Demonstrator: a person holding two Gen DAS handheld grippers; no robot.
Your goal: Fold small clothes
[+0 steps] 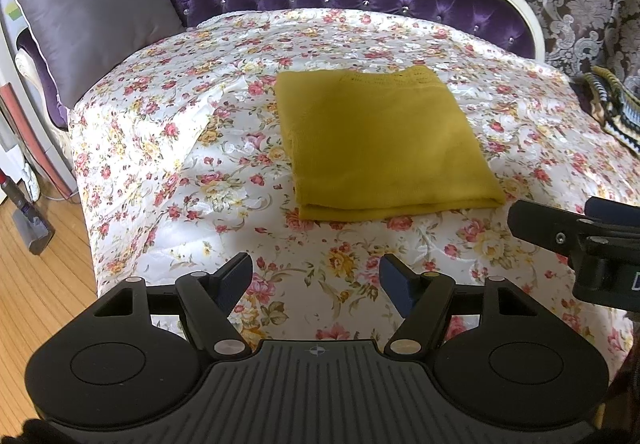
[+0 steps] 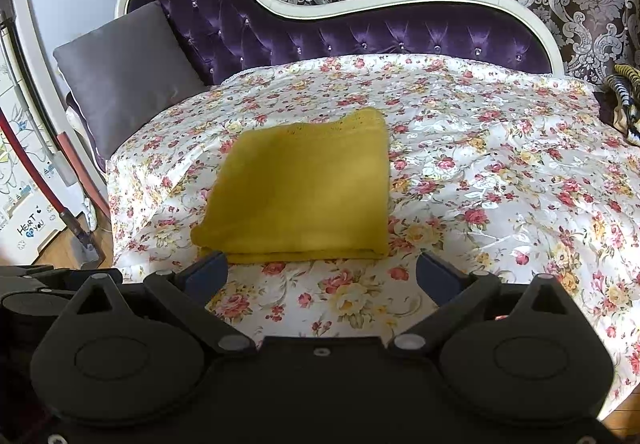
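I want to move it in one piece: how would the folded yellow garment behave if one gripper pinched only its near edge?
The yellow garment looks like soft knit in stacked layers, so it would probably droop and unfold. It lies on a glossy floral bedspread, so a push would likely slide it, perhaps bunching the layers.

Ahead of your left gripper [image 1: 316, 278], its jaws apart with nothing between them, bare floral bedspread [image 1: 224, 180] runs clear up to the folded yellow cloth [image 1: 380, 140], which lies flat and low. Your right gripper [image 2: 322, 276] also stands spread and empty, with the cloth's near edge just beyond its left fingertip. Far past the cloth, a grey cushion [image 2: 124, 72] and the purple tufted backrest [image 2: 320, 36] close off the way. Beyond the right jaw, a striped knit item [image 2: 624, 100] sits at the bed's edge.
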